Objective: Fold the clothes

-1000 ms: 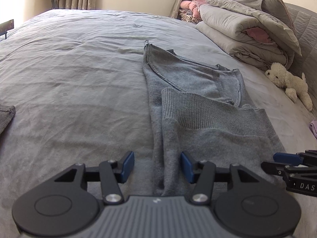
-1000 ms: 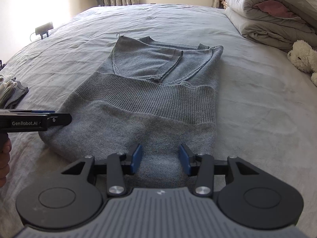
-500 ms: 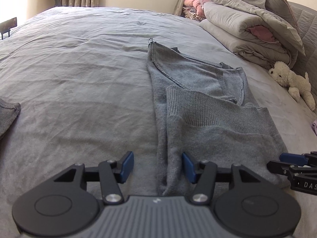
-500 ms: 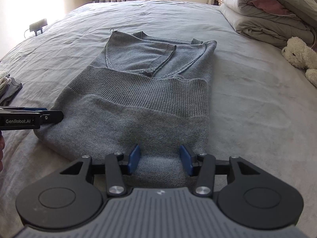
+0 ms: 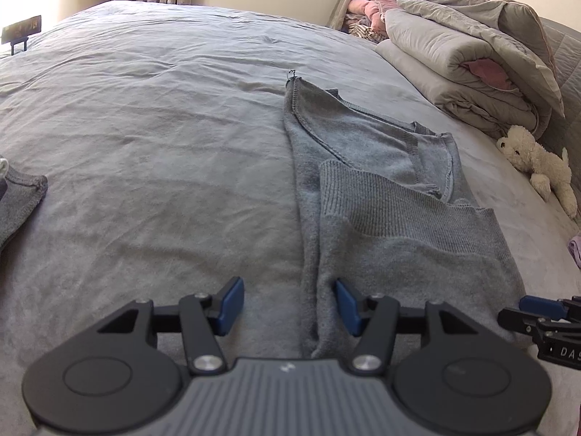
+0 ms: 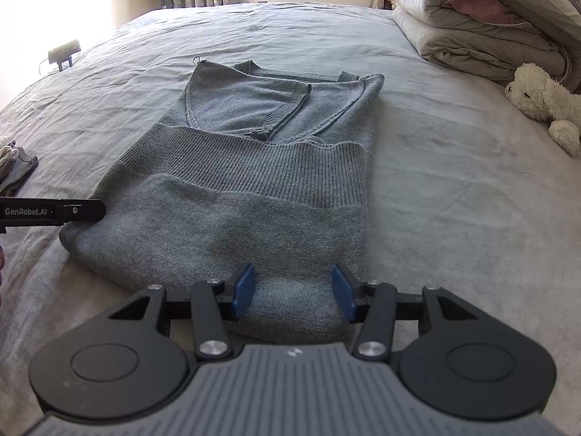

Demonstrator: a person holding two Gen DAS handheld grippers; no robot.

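The grey sweater [image 6: 232,196] lies part-folded, hem doubled up, on the bed [image 6: 454,189]. Both claws, left claw [image 5: 287,307] and right claw [image 6: 294,296], stand apart at its near fold, seemingly placed to grip it.

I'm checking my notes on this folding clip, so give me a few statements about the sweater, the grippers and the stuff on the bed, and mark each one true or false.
1. The sweater lies on the bed with its ribbed hem folded up over the body. True.
2. The right gripper is shut on the sweater. False: its jaws stand open at the sweater's near edge.
3. The left gripper is open. True.
4. The stuffed toy sits on top of the sweater. False: it lies apart from it, beside the folded duvet.
5. The sweater is red. False: it is grey.
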